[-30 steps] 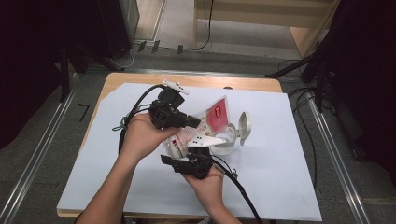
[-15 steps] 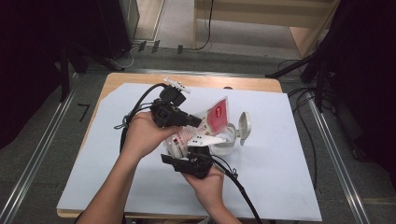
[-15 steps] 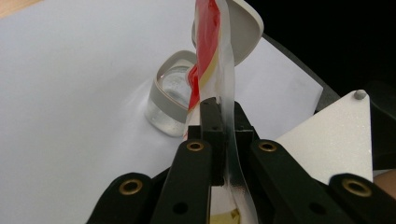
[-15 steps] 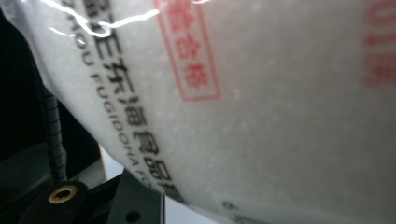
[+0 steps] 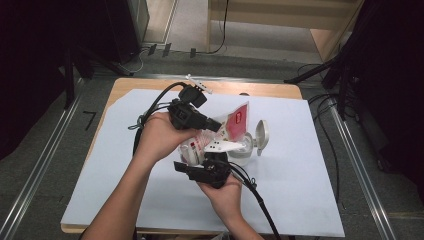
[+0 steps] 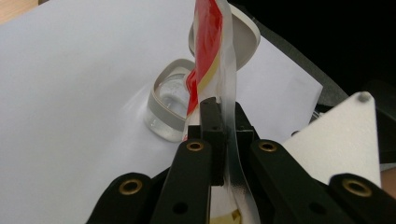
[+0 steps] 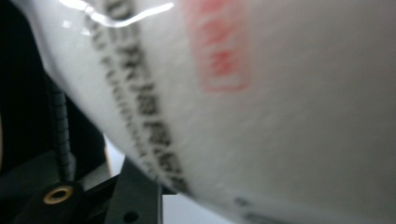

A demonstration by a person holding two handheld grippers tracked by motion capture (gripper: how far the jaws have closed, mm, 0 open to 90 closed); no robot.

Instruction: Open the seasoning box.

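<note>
Over the middle of the white sheet-covered table (image 5: 310,200) the person holds a glossy red-and-white plastic pouch (image 5: 235,122) up in the air between both tools. It is a flat, shiny sachet with a red upper part carrying a small white label, a yellow stripe and a white lower part with dark print and a red stamp, blurred in the right gripper view. The left gripper (image 6: 224,121) has its jaws pinched closed on the pouch's thin edge, which stands upright between them. The right gripper (image 5: 212,160) sits beneath, pressed against the white lower end; whether its jaws are closed on it I cannot tell. Just beside the pouch, on the table, stands a clear round container with a grey rim (image 6: 170,105), its hinged lid (image 5: 261,136) flipped open.
</note>
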